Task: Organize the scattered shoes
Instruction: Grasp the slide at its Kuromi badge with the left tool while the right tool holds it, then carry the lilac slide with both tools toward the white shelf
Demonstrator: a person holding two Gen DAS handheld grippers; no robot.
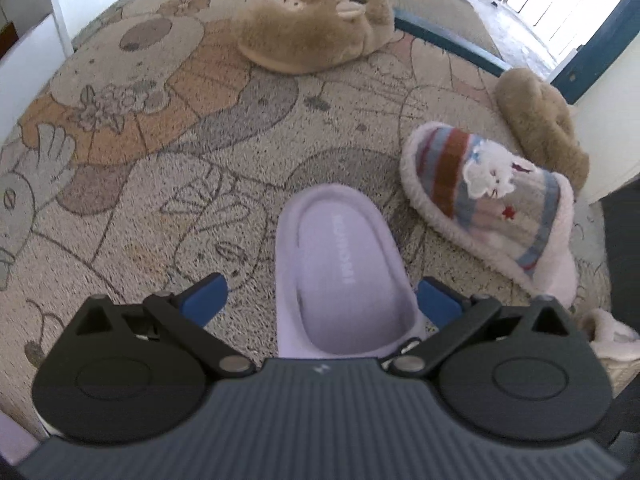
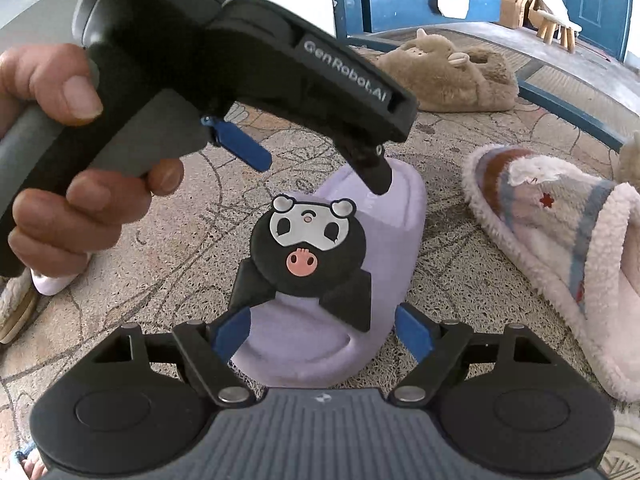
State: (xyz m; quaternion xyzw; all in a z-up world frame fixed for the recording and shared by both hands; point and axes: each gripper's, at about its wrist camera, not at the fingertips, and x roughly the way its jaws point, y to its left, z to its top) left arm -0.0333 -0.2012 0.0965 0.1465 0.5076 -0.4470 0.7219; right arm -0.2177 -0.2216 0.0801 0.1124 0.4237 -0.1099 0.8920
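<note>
Two pairs of tongs are hovering over one lilac slipper lying on the patterned mat. Its long axis is running straight away from the right tongs — the strap end with the black cartoon charm is nearest them, the heel end is pointing off toward the left tongs. In the left wrist view the same slipper is showing its open footbed, stretching lengthwise away from those tongs.

A person's left hand is gripping the handle, tilting the left tongs steeply down, one blue finger off the slipper's side and the other above the heel rim. Both pairs are standing wide apart, clamped on nothing. The right tongs are straddling the strap end, a blue pad on either side — whether either pad is touching the foam I cannot tell.

Beside it, a striped fleece slipper is lying near, and two brown plush slippers are sitting farther off.
</note>
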